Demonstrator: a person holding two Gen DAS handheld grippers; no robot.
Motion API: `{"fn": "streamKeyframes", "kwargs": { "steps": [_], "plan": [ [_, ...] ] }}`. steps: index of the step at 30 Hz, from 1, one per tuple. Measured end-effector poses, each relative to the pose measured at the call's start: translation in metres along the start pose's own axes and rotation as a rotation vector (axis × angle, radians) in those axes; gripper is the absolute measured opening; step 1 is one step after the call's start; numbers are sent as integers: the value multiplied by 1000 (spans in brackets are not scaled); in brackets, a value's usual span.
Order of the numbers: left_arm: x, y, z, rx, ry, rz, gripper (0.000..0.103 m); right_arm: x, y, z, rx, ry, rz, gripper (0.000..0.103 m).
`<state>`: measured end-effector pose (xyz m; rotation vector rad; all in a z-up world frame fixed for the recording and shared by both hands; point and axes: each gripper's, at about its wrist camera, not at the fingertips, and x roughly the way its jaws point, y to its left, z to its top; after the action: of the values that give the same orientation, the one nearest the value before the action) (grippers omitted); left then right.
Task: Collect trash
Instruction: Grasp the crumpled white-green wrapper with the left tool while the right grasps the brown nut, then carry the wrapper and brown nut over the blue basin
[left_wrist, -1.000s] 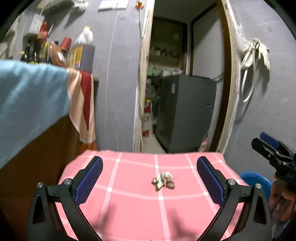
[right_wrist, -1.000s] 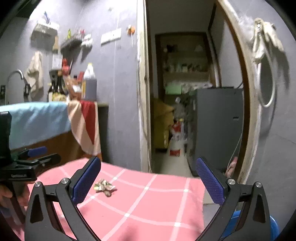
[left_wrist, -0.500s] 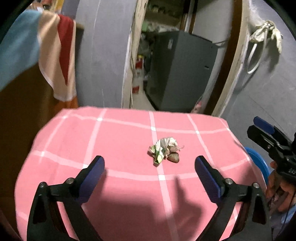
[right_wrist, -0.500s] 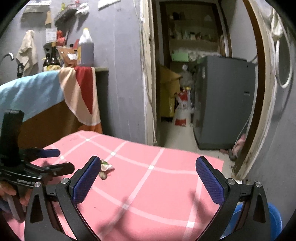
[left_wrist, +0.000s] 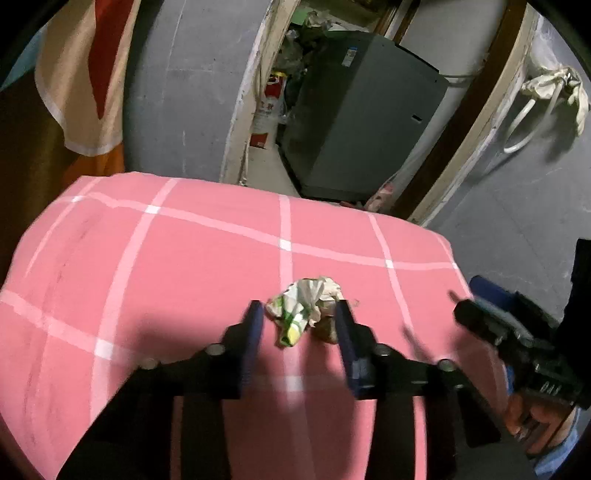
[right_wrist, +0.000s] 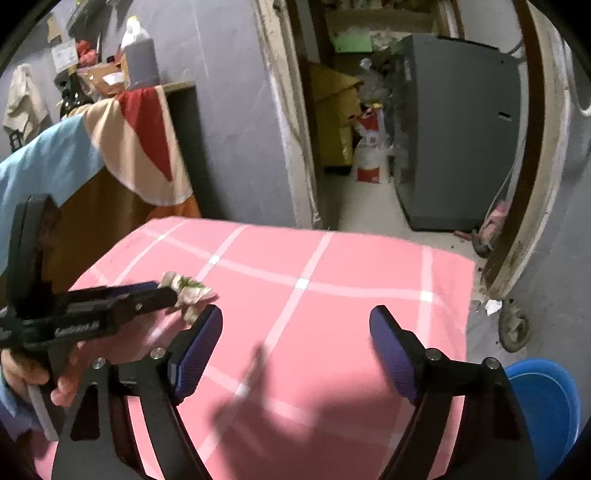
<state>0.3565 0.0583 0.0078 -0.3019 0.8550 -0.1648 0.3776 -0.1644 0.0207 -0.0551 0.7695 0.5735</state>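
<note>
A crumpled wad of trash (left_wrist: 304, 308), white and green paper with a brown lump, lies on the pink checked tablecloth (left_wrist: 166, 266). My left gripper (left_wrist: 300, 325) is down around it, one blue finger on each side, jaws narrowed close to it but with gaps still showing. In the right wrist view the trash (right_wrist: 188, 291) shows at the tip of the left gripper (right_wrist: 155, 295). My right gripper (right_wrist: 295, 332) is open and empty above the right part of the table.
A blue bucket (right_wrist: 546, 406) stands on the floor right of the table. Behind the table are a grey wall, an open doorway and a grey appliance (left_wrist: 362, 118). A cloth-draped counter (right_wrist: 110, 147) is on the left.
My left gripper has come down and forward over the trash and its jaws have narrowed around it. My right gripper has tilted down toward the table and narrowed a little.
</note>
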Motion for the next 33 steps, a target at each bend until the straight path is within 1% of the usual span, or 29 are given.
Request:
{"fn": "streamKeyframes", "kwargs": {
  "steps": [1,2,3,7,10,12,14,15,18,23,27,28,30,33],
  "plan": [
    [1,-2,1,1,8,1,18,1,2,0,-5,7,6,79],
    [2,-2,1,2,18,-2,14,2,4,-1,-14,16,11,77],
    [2,-1,1,0,21,-8,13,4,6,-1,-21,24,13,73],
    [-3,3,4,-21,10,-22,3,11,15,0,-49,58,34,66],
    [-3,6,5,-42,3,-16,2,17,22,0,-64,83,62,64],
    [-6,10,5,-54,-5,-15,1,22,29,-1,-85,104,76,54],
    [-9,14,6,-59,-13,-14,0,28,40,-1,-122,132,85,51],
    [-9,16,7,-62,-15,-15,0,30,43,-1,-134,139,88,48],
    [-13,20,7,-71,-22,-13,0,38,59,-2,-187,168,109,41],
    [-20,25,4,-85,-37,3,0,52,79,1,-236,201,131,34],
    [-28,27,1,-90,-51,20,0,61,90,2,-263,220,125,23],
    [-29,27,1,-92,-53,22,0,64,91,2,-265,228,125,22],
    [-32,26,-1,-91,-57,25,0,66,92,2,-269,240,116,14],
    [-36,19,-4,-73,-69,29,0,63,91,2,-266,223,112,13]
  ]
}}
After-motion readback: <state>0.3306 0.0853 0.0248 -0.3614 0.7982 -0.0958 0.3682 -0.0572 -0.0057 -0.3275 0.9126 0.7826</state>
